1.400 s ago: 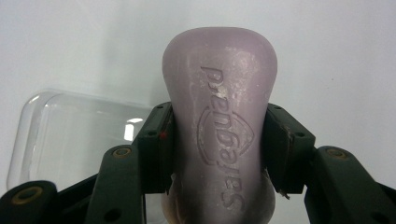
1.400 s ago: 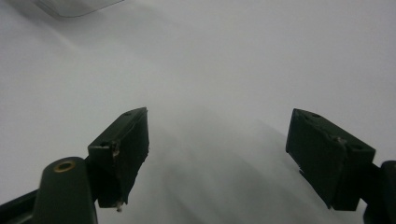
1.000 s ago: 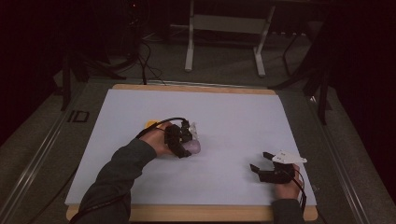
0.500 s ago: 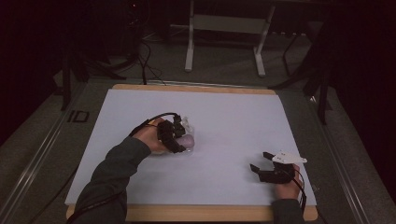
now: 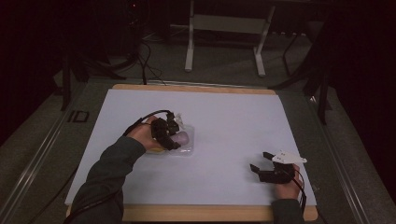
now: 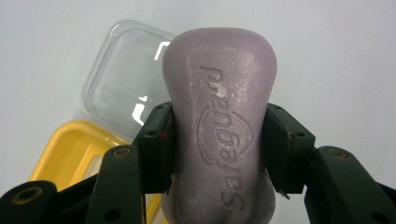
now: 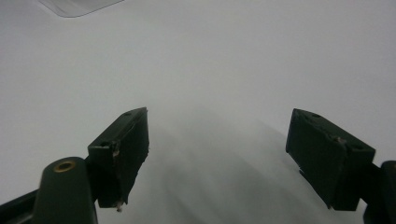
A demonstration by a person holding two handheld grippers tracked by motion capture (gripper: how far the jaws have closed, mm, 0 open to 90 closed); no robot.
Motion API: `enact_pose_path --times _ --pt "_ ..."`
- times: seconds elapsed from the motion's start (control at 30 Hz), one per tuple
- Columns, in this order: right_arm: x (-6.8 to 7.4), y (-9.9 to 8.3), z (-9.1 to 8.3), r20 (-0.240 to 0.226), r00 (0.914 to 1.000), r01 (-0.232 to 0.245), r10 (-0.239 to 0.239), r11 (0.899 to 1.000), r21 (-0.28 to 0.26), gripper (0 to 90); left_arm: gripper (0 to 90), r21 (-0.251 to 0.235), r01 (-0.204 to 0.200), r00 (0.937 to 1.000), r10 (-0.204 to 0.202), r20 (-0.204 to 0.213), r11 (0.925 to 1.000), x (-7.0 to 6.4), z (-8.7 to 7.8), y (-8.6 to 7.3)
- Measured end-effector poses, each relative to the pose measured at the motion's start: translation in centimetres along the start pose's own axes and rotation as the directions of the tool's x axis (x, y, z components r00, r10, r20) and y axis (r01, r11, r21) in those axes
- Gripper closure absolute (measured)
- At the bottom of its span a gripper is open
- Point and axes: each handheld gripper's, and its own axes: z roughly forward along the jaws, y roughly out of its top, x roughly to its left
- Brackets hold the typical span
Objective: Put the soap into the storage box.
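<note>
White sheet-covered tabletop (image 5: 233, 121) carries everything. Right gripper (image 5: 267, 166) rests near its front edge, jaws wide apart, holding nothing. Clear plastic lid (image 6: 126, 79) and yellow plastic soap tray (image 6: 70, 149) lie touching. Left gripper (image 6: 217, 144) has its jaws clamped on the waist of a lilac embossed soap bar (image 6: 219, 102) just above them. I'd line it up over the yellow tray, lower it flat, then let go.

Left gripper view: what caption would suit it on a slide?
Left gripper clamps a purple soap bar above a clear lid and yellow tray.
</note>
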Motion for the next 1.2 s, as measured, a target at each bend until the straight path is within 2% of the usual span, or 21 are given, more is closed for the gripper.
enact_pose_path --times 0.33,0.73,1.2 --pt "0.1 0.0 0.0 0.003 1.0000 0.006 -0.006 1.000 0.008 20.9 49.8 -0.001 0.035 0.9992 -0.035 -0.021 0.9994 0.4 -0.3 -0.8" --pt "0.1 0.0 0.0 0.001 1.0000 0.006 -0.006 1.000 0.007 20.9 49.7 -0.015 0.094 0.9944 -0.095 -0.046 0.9954 1.1 -1.0 -1.5" --pt "0.1 0.0 0.0 0.002 1.0000 0.005 -0.005 1.000 0.005 21.0 49.8 -0.023 0.179 0.9801 -0.180 -0.084 0.9837 2.0 -1.6 -2.5"
